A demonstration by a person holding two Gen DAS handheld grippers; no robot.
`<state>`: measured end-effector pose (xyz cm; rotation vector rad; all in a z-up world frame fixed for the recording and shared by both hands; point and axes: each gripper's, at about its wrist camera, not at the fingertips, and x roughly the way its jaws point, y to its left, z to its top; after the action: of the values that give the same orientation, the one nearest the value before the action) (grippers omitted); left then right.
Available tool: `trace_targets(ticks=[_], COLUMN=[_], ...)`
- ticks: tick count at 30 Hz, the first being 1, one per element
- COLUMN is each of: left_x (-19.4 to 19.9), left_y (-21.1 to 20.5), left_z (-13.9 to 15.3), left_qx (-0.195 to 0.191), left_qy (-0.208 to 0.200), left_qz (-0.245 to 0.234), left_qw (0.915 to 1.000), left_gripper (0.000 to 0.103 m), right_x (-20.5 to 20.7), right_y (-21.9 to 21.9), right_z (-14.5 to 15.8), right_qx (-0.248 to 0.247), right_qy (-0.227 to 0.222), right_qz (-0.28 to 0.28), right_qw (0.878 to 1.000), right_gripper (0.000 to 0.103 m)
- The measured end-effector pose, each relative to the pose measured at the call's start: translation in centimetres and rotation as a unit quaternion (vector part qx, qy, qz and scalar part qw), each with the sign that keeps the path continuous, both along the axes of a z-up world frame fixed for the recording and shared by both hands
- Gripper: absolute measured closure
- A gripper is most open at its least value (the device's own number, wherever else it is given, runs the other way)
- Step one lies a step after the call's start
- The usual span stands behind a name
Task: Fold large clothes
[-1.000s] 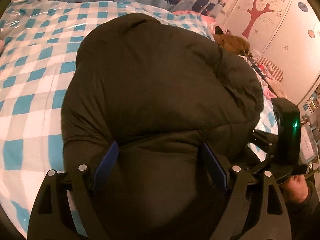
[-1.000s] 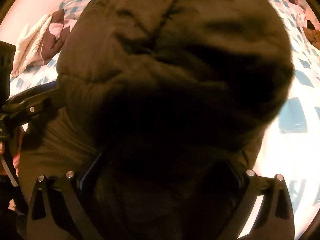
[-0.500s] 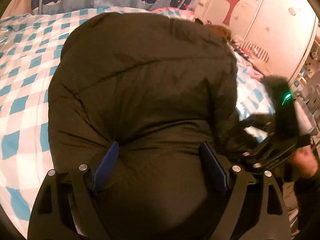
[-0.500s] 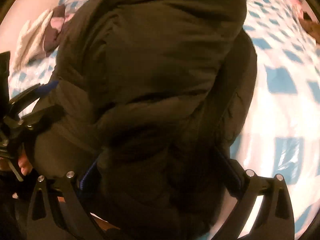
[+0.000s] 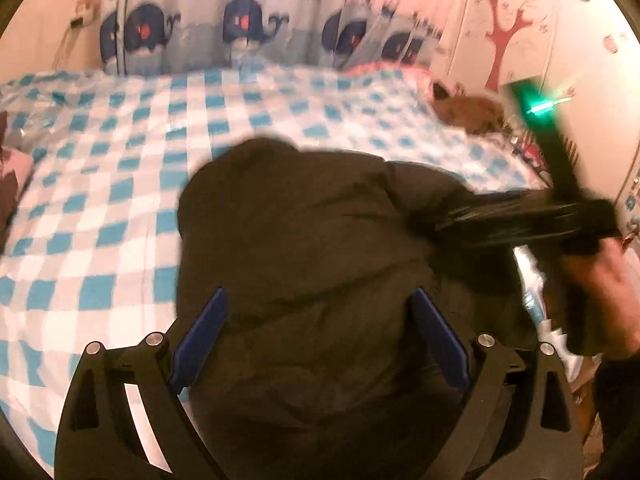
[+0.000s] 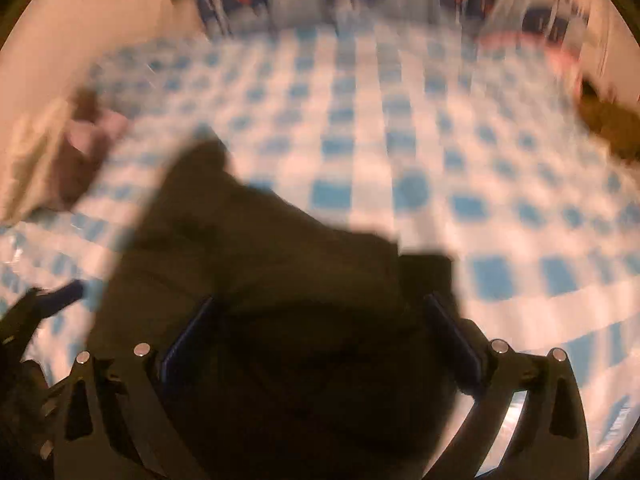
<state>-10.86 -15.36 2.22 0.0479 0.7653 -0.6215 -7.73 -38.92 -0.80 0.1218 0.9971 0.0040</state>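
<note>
Left wrist view: the left gripper [image 5: 318, 336] grasps the dark jacket [image 5: 320, 248] at lower centre, over the checked bed cover [image 5: 120, 184].

Right wrist view, blurred: the right gripper [image 6: 318, 340] clasps the jacket [image 6: 260, 264] at lower centre.

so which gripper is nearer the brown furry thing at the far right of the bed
Right. The right gripper bites the dark jacket on the side toward the brown furry thing. The left gripper grips the jacket's near edge, further left and closer to the camera, so farther from it.
</note>
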Motion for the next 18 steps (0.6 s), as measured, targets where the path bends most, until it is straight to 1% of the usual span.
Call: trace_targets(ticks=[1, 2, 4, 7, 8, 9, 10, 12, 14, 15, 16, 17, 18], left_x=[0.8, 1.1, 2.0, 2.0, 1.7, 1.4, 0.9, 0.0, -0.5, -0.7, -0.7, -0.5, -0.4], left_y=[-0.3, -0.6, -1.3, -1.9, -1.9, -1.7, -1.4, -1.1, -1.1, -1.2, -1.4, -1.4, -1.6], left_z=[-1.0, -1.6, -2.6, -3.6, -3.3, -2.8, -2.2, -1.5, -1.2, -1.4, -1.6, -1.8, -2.1], left_qx=[-0.003, -0.003, 0.001, 0.018, 0.025, 0.028, 0.03, 0.035, 0.044, 0.049, 0.05, 0.048, 0.048], left_qy=[0.016, 0.02, 0.025, 0.026, 0.022, 0.018, 0.01, -0.008, -0.016, -0.021, -0.02, -0.015, -0.011], left_qz=[0.001, 0.005, -0.001, -0.006, -0.009, -0.011, -0.008, -0.003, -0.006, -0.003, -0.003, -0.002, -0.002], left_qw=[0.9999, 0.9998, 0.9997, 0.9995, 0.9994, 0.9994, 0.9995, 0.9993, 0.9989, 0.9986, 0.9985, 0.9987, 0.9988], left_gripper=[0.014, 0.014, 0.014, 0.011, 0.011, 0.011, 0.011, 0.011, 0.011, 0.011, 0.011, 0.011, 0.011], right_x=[1.6, 1.4, 1.3, 1.2, 1.0, 0.3, -0.3, -3.9, -6.6, -7.8, -8.5, -8.9, -8.8], right_y=[-0.9, -1.8, -2.3, -2.3, -2.5, -2.4, -2.6, -1.6, -0.4, 0.1, 0.4, 0.8, 1.2], right_z=[-3.8, -5.7, -7.1, -7.2, -6.6, -5.5, -4.1, -0.7, 1.0, 1.2, 0.7, -0.3, -2.8], right_qx=[0.043, 0.068, 0.081, 0.075, 0.078, 0.079, 0.078, 0.073, 0.059, 0.053, 0.044, 0.032, 0.036], right_qy=[0.041, 0.043, 0.042, 0.054, 0.059, 0.054, 0.044, -0.001, -0.022, -0.025, -0.021, -0.009, 0.023], right_qz=[-0.001, -0.003, -0.01, -0.005, -0.005, -0.014, -0.021, -0.014, -0.004, 0.0, -0.001, -0.003, -0.003], right_qw=[0.998, 0.997, 0.996, 0.996, 0.995, 0.995, 0.996, 0.997, 0.998, 0.998, 0.999, 0.999, 0.999], right_gripper=[0.006, 0.006, 0.006, 0.006, 0.006, 0.006, 0.006, 0.006, 0.006, 0.006, 0.006, 0.006, 0.006])
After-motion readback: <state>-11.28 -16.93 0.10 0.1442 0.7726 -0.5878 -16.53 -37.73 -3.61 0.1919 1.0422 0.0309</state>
